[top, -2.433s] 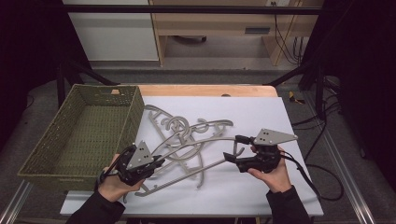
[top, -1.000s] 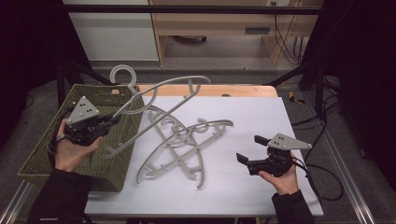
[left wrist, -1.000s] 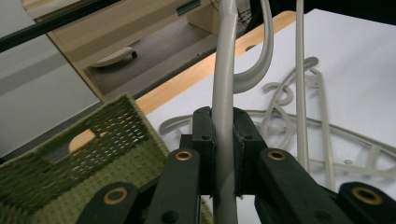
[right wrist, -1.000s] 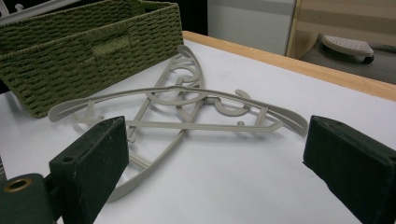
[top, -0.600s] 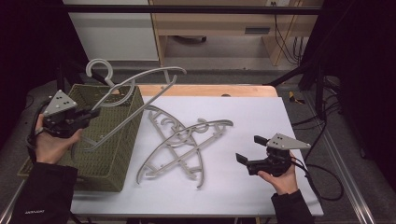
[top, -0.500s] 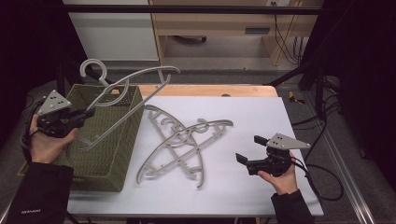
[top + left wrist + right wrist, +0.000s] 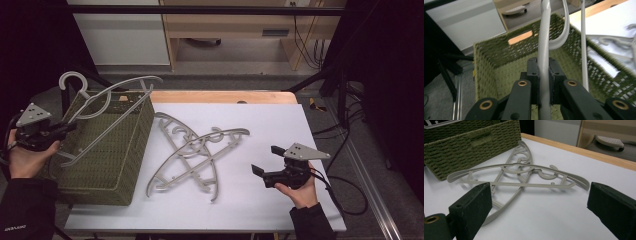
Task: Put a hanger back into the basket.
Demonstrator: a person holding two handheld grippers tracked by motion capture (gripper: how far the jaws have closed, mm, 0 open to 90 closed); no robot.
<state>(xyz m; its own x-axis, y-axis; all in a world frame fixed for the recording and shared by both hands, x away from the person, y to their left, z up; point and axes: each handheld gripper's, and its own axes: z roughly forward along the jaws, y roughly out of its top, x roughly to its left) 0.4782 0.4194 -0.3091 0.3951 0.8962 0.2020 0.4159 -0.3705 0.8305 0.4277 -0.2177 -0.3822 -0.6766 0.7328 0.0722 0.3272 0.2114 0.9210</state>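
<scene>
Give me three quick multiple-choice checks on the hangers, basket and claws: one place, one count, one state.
1. Where is the held hanger?
A. over the green wicker basket
B. flat on the white table
C. under the right claw

2. How many hangers lie on the white table?
A. one
B. two
C. four

3. How is the right claw?
A. shut on a hanger
B. open, holding nothing
C. inside the basket

Answers: 1 A, the left claw holds it above the basket; 2 B, two lie crossed; 3 B, jaws apart above the table.
</scene>
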